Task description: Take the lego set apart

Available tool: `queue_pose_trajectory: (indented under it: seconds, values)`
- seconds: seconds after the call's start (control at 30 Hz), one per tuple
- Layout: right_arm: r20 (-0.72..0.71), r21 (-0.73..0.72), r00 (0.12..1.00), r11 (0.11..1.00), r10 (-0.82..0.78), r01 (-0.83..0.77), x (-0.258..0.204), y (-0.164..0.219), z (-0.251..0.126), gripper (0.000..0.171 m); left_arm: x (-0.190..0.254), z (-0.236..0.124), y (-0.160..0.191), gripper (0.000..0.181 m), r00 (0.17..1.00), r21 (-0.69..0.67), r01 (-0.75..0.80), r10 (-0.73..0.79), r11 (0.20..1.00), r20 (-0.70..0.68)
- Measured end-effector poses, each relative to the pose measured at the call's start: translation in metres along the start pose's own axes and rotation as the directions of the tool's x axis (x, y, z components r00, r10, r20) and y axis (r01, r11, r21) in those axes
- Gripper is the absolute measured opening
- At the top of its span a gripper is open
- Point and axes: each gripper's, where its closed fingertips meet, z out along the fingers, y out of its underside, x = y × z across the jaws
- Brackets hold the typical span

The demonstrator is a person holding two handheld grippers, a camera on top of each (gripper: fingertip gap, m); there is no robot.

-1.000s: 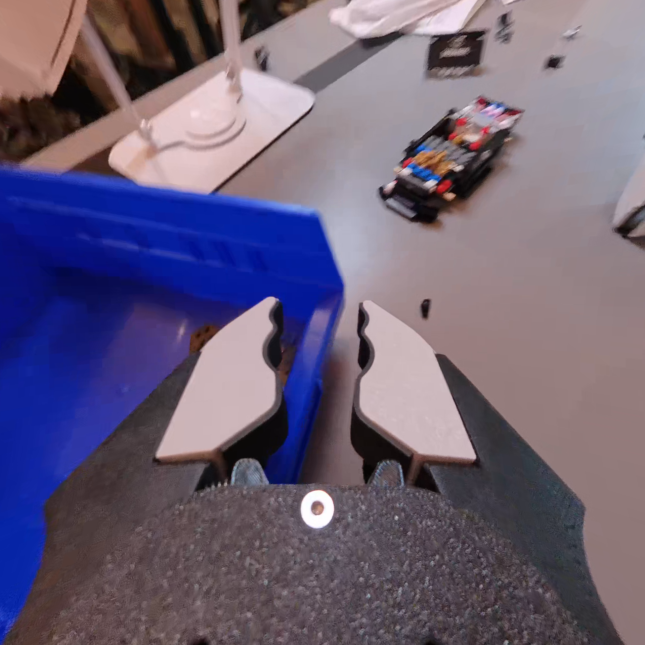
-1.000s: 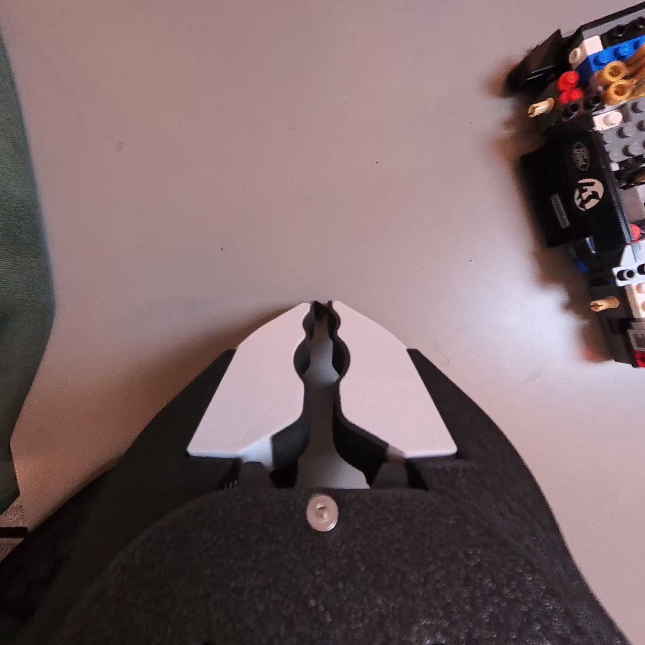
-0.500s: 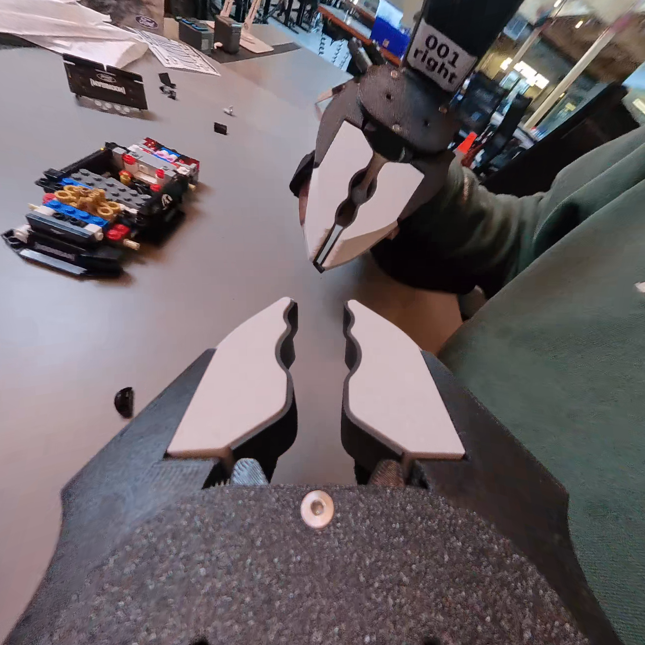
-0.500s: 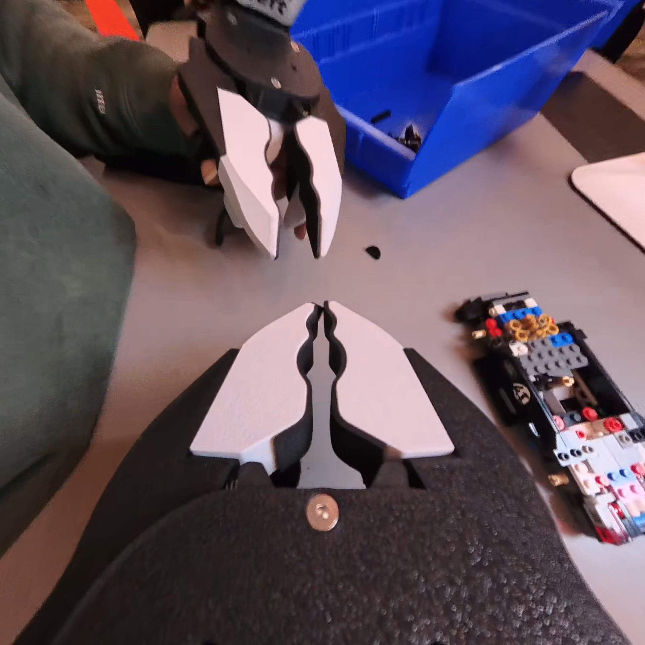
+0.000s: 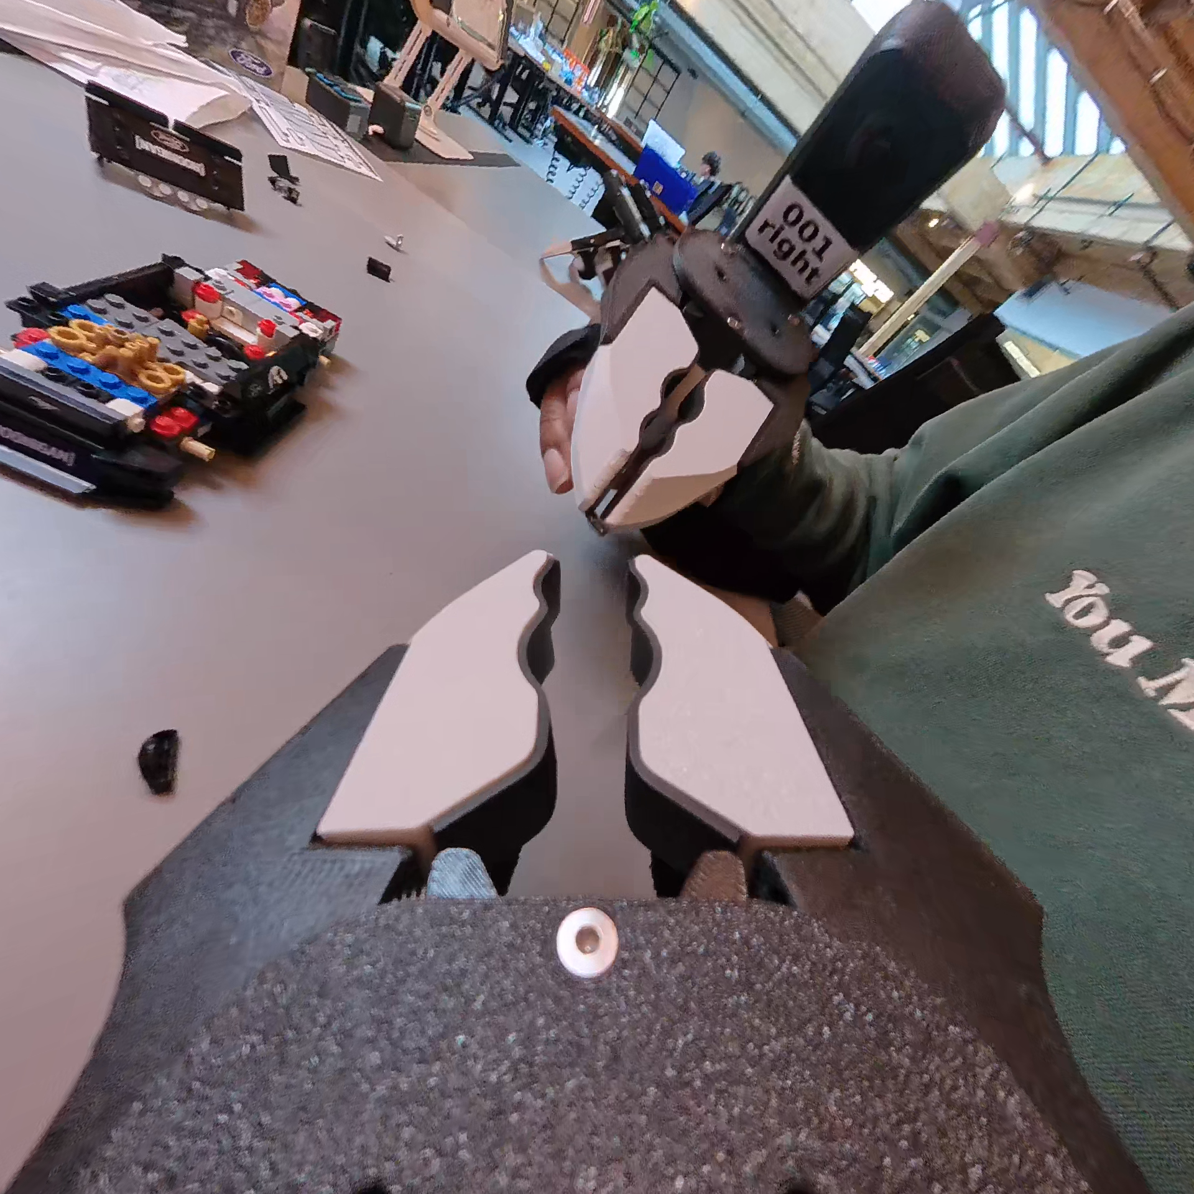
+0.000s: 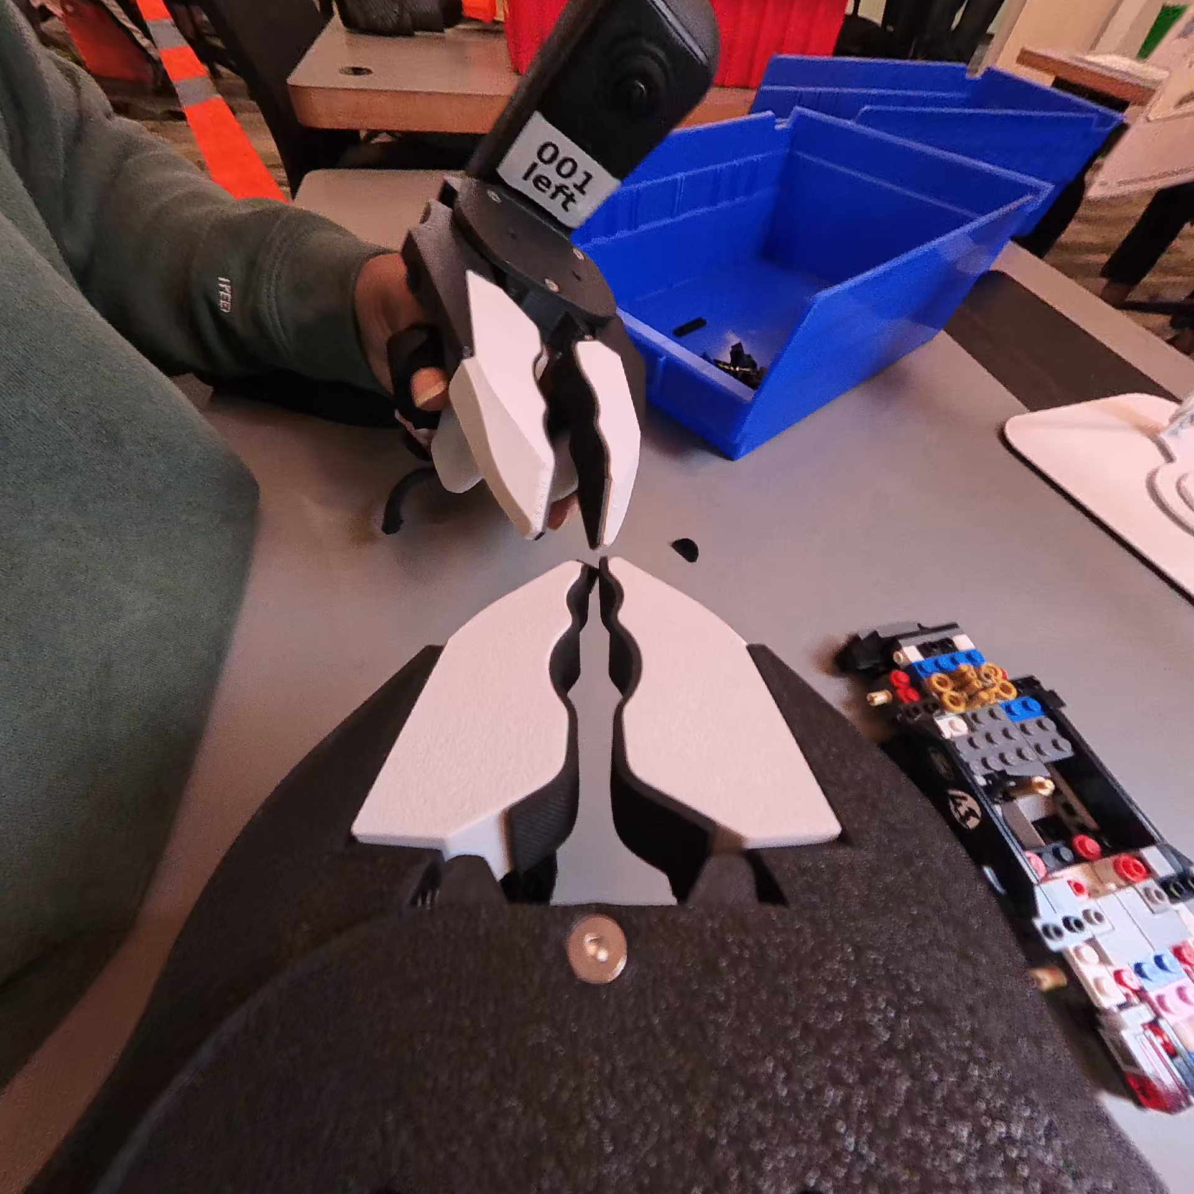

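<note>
**Lego car on the bench, both tools off it and facing each other**

Lego car [image 6: 1034, 807] flat on the grey bench [image 6: 840, 517], partly stripped: black chassis, studded top exposed, with blue, grey, red, white and gold pieces [image 5: 116, 349] showing. Untouched by either tool. Seen on the right side of the right wrist view, on the far left of the left wrist view [image 5: 148, 375].

Left tool [image 5: 591, 568] spread, nothing between its white fingers [image 5: 452, 704], only bare bench in the gap. Right tool [image 6: 597, 565] pressed together at the tips, pinching nothing visible. Tips of the two tools pointed at each other and nearly meeting above the bench, just beside the car. Same pairing from the opposite side: right tool [image 5: 597, 513] closed at its tips in the left wrist view, left tool [image 6: 568, 536] parted in the right wrist view, each held by a hand in a dark green sleeve [image 6: 213, 297].

Small black loose piece [image 6: 683, 549] on the bench near the tool tips. Blue bin [image 6: 872, 362] farther back, a few small dark parts [image 6: 733, 362] in its bottom. White flat base [image 6: 1098, 465] at the right edge. Black plaque-shaped piece [image 5: 165, 152] and white papers [image 5: 129, 64] at the far end of the bench.
</note>
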Motion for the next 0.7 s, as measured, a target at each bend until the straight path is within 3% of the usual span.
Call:
queue_pose_trajectory:
  seconds: [0.23, 0.7]
  values:
    - [0.044, 0.034, 0.999, 0.999, -0.028, 0.027, -0.013, -0.006, 0.005, 0.003, 0.014, 0.002, -0.005, 0.008, 0.983, 0.038, 0.123, -0.117, 0.992, -0.143]
    - [0.089, 0.113, 0.996, 0.994, -0.006, -0.004, -0.021, -0.019, 0.003, 0.003, 0.024, -0.002, -0.007, 0.009, 0.972, 0.040, 0.130, -0.119, 0.991, -0.203]
